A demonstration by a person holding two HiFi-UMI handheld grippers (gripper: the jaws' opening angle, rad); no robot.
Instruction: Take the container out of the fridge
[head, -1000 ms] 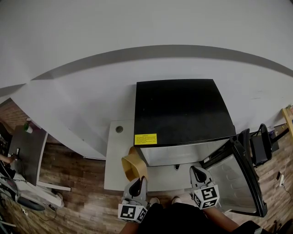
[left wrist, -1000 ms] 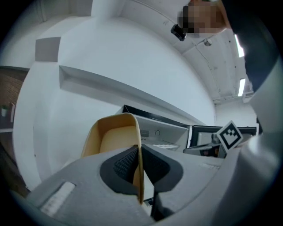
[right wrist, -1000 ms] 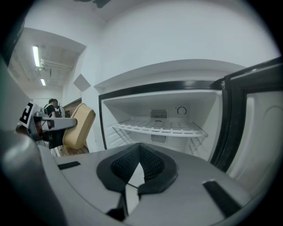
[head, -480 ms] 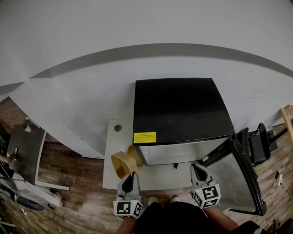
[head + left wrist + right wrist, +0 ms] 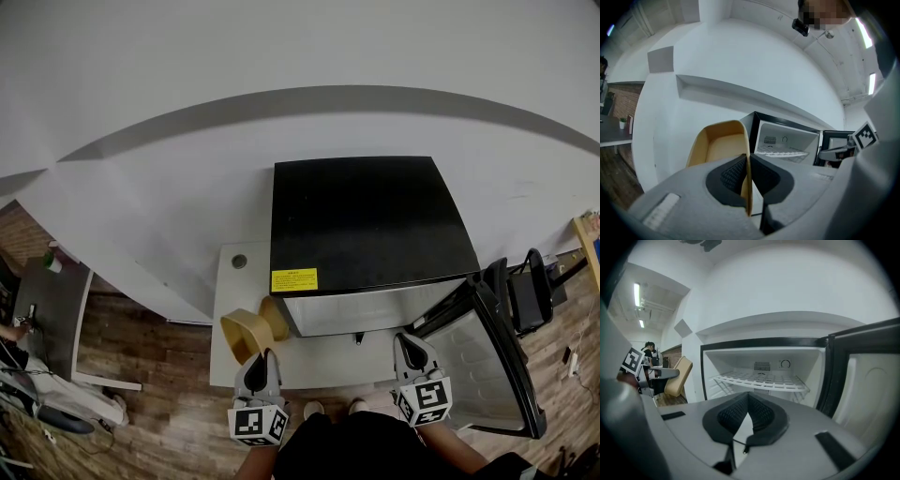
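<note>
The tan open-topped container [image 5: 246, 333] hangs outside the fridge [image 5: 366, 225], left of its front, tilted on its side. My left gripper [image 5: 262, 362] is shut on its rim; in the left gripper view the thin wall of the container [image 5: 717, 145] runs between the pads of the left gripper [image 5: 747, 176]. The fridge door [image 5: 487, 361] stands wide open at the right. My right gripper [image 5: 410, 349] is before the open compartment, shut and empty. The right gripper view shows the right gripper [image 5: 748, 404], a bare wire shelf [image 5: 761, 380] and the container [image 5: 678, 376] far left.
The fridge stands on a white table [image 5: 230, 300] with a round hole [image 5: 239, 262], against a white wall. Wooden floor lies below. A grey desk [image 5: 52, 309] is at the far left, a black chair [image 5: 530, 295] beyond the open door.
My left gripper has carried the container leftwards and a little back from the fridge front. The right gripper has hardly moved.
</note>
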